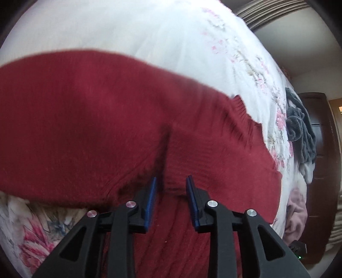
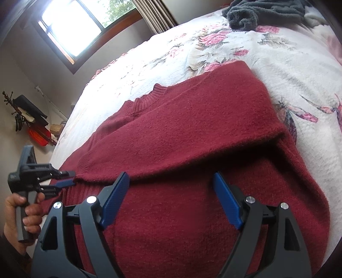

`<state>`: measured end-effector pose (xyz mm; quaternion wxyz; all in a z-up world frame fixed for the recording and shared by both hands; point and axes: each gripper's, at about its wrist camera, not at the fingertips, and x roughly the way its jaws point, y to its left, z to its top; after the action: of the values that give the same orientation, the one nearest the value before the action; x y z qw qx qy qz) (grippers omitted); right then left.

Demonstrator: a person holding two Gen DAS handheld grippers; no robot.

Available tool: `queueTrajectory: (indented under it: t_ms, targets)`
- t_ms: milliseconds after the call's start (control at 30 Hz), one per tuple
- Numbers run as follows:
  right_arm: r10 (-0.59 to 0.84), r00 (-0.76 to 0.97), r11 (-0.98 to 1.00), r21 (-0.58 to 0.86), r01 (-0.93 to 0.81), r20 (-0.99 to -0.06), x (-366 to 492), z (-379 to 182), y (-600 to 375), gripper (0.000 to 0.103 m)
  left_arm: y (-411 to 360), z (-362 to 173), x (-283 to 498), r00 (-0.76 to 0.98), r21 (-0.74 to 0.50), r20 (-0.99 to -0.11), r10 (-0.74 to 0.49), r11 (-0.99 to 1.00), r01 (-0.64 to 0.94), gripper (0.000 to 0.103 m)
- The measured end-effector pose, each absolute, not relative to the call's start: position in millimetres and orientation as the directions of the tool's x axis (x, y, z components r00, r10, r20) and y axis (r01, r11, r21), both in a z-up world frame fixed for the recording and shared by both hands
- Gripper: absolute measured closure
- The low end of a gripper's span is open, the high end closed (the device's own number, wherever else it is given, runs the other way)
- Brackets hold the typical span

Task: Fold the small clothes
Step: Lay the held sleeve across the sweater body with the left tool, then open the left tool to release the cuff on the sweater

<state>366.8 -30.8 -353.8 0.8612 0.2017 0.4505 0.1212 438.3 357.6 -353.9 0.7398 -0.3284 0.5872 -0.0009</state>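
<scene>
Right wrist view showed the red sweater point(image 2: 192, 132) spread on a floral bedspread point(image 2: 277, 64), its upper layer folded over toward the near side so that a thick fold edge ran across the frame just beyond the right gripper point(image 2: 171, 181). That gripper's blue-padded fingers stood wide apart above the knit, gripping nothing. At the left edge of this view, a hand point(image 2: 19, 216) held the left gripper point(image 2: 67, 178), whose tips met the sweater's ribbed hem with a narrow gap between them; whether they pinched the fabric could not be told from here. A window point(image 2: 70, 27) appeared at far left, and a dark grey garment point(image 2: 256, 12) lay on the far part of the bed.

Left wrist view, partly blurred, showed what the other could not: the left gripper point(image 1: 171, 184) seen from behind, its fingers parted with a ridge of sweater point(image 1: 106, 128) rising between the pads, which did not visibly press it. This view alone showed a pink garment point(image 1: 296, 213) near the bed's right edge below the grey garment point(image 1: 301, 128), and dark wooden furniture point(image 1: 320, 171) beyond.
</scene>
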Motion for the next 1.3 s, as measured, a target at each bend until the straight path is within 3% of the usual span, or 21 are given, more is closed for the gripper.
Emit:
queueTrajectory:
  t_ms: [67,133,200,233,300,567,700,767,800,833,933,1067,1167,1233,1300]
  targets:
    - [0.389,0.567,0.889,0.457,-0.025,-0.726,366.2,-353.1,-31.3,0.022,357.6,-358.3,440.5,0.302,-0.486,-0.870,-0.390,0.783,-0.389,0.066]
    - [0.389,0.566,0.889,0.456,-0.024,-0.727,366.3,-353.5,-31.1,0.022,356.6,-361.9,447.6,0.300,-0.485,-0.871,-0.390,0.781,-0.393,0.066]
    - [0.387,0.565,0.891,0.452,-0.027,-0.729,366.1,-353.9,-29.9,0.022,356.8,-358.0,454.0,0.315,-0.484,-0.869,-0.381,0.788,-0.381,0.072]
    - [0.386,0.565,0.892,0.451,-0.028,-0.729,366.0,-353.8,-29.3,0.022,357.1,-356.2,455.1,0.314,-0.472,-0.875,-0.369,0.798,-0.375,0.091]
    - [0.386,0.564,0.893,0.449,-0.030,-0.730,366.5,-354.2,-28.8,0.022,357.6,-352.7,460.2,0.319,-0.462,-0.878,-0.358,0.809,-0.363,0.097]
    - [0.388,0.566,0.891,0.454,-0.027,-0.728,366.2,-354.1,-29.2,0.022,365.4,-340.2,455.9,0.427,-0.443,-0.858,-0.285,0.832,-0.334,0.098]
    - [0.391,0.565,0.889,0.456,-0.029,-0.726,366.0,-354.3,-28.5,0.022,367.0,-363.9,461.0,0.341,-0.445,-0.879,-0.333,0.830,-0.335,0.091]
    - [0.390,0.566,0.891,0.453,-0.032,-0.727,365.7,-354.4,-27.5,0.022,366.6,-345.0,457.4,0.379,-0.404,-0.885,-0.269,0.849,-0.340,0.078]
    - [0.390,0.565,0.891,0.452,-0.033,-0.727,365.7,-354.5,-26.9,0.022,366.0,-333.5,452.7,0.422,-0.389,-0.876,-0.232,0.858,-0.335,0.060]
    - [0.390,0.565,0.891,0.452,-0.033,-0.727,365.6,-354.9,-26.6,0.022,362.9,-318.4,446.7,0.489,-0.401,-0.844,-0.221,0.866,-0.299,0.051]
    - [0.393,0.566,0.891,0.452,-0.039,-0.725,364.1,-354.6,-24.6,0.022,346.9,-317.9,447.2,0.482,-0.475,-0.812,-0.328,0.852,-0.220,0.050]
    - [0.392,0.570,0.897,0.437,-0.062,-0.723,359.3,-354.9,-18.4,0.022,350.0,-358.9,458.4,0.362,-0.466,-0.864,-0.350,0.828,-0.311,0.055]
    - [0.380,0.556,0.911,0.403,-0.086,-0.740,347.8,-352.8,-11.6,0.022,369.4,-334.4,444.8,0.376,-0.495,-0.851,-0.366,0.800,-0.340,0.055]
    - [0.379,0.543,0.912,0.401,-0.083,-0.749,338.8,-345.8,-8.3,0.022,397.6,-309.3,422.0,0.435,-0.521,-0.825,-0.361,0.783,-0.340,0.035]
    - [0.407,0.530,0.897,0.436,-0.077,-0.744,326.0,-336.0,-8.3,0.021,441.8,-291.9,389.3,0.483,-0.518,-0.820,-0.308,0.758,-0.396,0.028]
